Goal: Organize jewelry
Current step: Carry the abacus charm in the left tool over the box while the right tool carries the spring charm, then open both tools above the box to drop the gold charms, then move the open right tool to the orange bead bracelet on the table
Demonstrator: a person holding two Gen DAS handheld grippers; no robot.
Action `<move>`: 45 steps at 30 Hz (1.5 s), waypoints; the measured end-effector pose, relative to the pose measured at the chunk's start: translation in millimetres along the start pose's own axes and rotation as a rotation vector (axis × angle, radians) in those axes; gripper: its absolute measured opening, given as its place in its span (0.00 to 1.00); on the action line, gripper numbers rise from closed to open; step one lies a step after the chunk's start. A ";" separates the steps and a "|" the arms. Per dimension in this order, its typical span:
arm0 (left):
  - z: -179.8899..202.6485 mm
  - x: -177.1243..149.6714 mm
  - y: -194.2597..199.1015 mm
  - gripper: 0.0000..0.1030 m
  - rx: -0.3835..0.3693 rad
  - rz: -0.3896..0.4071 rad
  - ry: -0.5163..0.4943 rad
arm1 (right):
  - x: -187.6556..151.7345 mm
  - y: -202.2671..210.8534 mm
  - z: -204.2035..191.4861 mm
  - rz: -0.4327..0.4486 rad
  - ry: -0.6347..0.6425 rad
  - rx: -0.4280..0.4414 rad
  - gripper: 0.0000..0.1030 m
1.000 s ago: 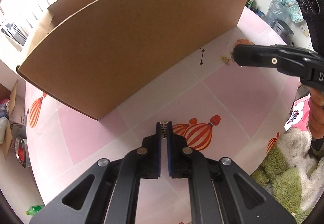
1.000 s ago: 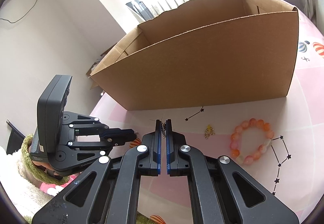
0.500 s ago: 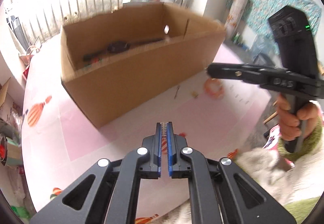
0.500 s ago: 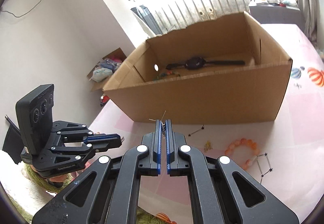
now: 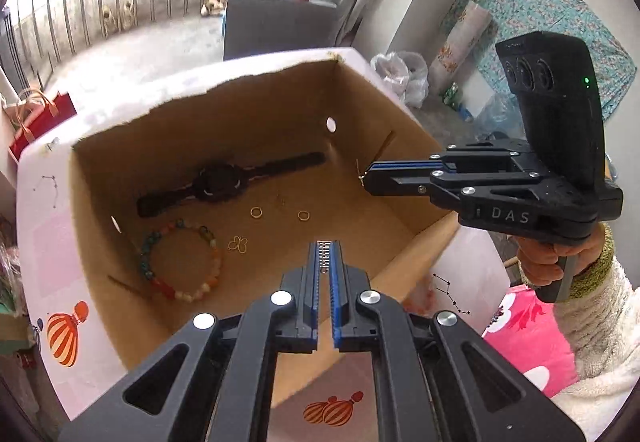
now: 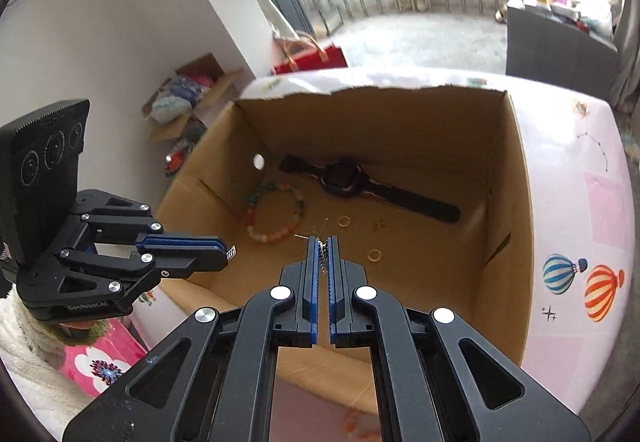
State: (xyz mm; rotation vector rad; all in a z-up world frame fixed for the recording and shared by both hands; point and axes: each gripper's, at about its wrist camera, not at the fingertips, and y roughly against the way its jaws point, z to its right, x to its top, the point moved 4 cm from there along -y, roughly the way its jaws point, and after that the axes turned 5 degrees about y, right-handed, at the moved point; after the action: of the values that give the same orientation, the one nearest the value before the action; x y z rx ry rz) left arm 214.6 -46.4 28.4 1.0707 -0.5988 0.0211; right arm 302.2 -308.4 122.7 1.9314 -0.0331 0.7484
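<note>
An open cardboard box [image 5: 380, 114] [image 6: 508, 202] stands on the pink balloon-print table [image 6: 580, 202]. Inside it lie a black watch [image 5: 216, 184] [image 6: 344, 178], a coloured bead bracelet [image 5: 216, 262] [image 6: 276, 236], two gold rings [image 5: 256, 212] [image 6: 375, 255] and a gold butterfly piece [image 5: 238, 244]. My left gripper [image 5: 325, 246] [image 6: 230, 254] hangs over the box's near side, shut on a small silver ladder-shaped piece [image 5: 324, 256]. My right gripper [image 6: 324, 242] [image 5: 366, 178] is above the box too, shut on a thin gold-wire piece [image 6: 322, 232].
An orange bead bracelet [image 6: 354, 426] lies on the table outside the box's near wall. A hand in a fleecy sleeve [image 5: 560, 266] holds the right gripper. On the floor beyond the table are a red bag [image 6: 312, 58] and a dark cabinet [image 5: 276, 26].
Both grippers rose from the tabletop in front of the box to above its opening, each still shut on its small piece. The box's inside has come into view.
</note>
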 end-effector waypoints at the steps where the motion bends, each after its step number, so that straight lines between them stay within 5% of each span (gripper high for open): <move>1: -4.1 2.9 -13.1 0.04 -0.004 -0.054 0.014 | 3.2 -8.7 5.7 -0.038 -0.010 -0.002 0.02; 10: -25.3 20.5 -81.0 0.04 0.016 -0.343 0.118 | 7.3 -55.0 15.0 -0.253 0.087 -0.088 0.02; 19: -33.2 21.1 -102.6 0.04 0.017 -0.411 0.174 | 7.8 -68.2 18.7 -0.280 0.115 -0.116 0.06; 22: -31.1 21.1 -102.0 0.14 0.022 -0.402 0.155 | 7.7 -67.3 19.1 -0.269 0.117 -0.134 0.06; 28: -28.3 23.6 -80.9 0.19 0.045 -0.325 0.129 | 9.9 -47.6 19.5 -0.198 0.089 -0.122 0.06; 33: -13.8 23.6 -11.6 0.25 0.052 -0.114 0.045 | 15.3 9.4 0.6 -0.021 0.092 -0.104 0.13; 36: -4.0 9.8 38.9 0.46 0.079 0.068 -0.029 | 4.8 51.8 -14.7 0.126 0.071 -0.076 0.33; 39: 8.6 -22.7 76.4 0.66 0.147 0.238 -0.124 | -21.8 82.9 -28.9 0.235 0.048 -0.057 0.40; 45: 17.9 -81.1 86.8 0.76 0.104 0.255 -0.083 | -82.2 103.6 -44.2 0.281 -0.011 -0.175 0.52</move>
State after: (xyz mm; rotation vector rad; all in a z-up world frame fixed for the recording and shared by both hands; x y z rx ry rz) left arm 112.4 3.4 67.2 1.0940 -0.8137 0.2333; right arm 179.4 -345.8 177.1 1.7828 -0.3716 0.8892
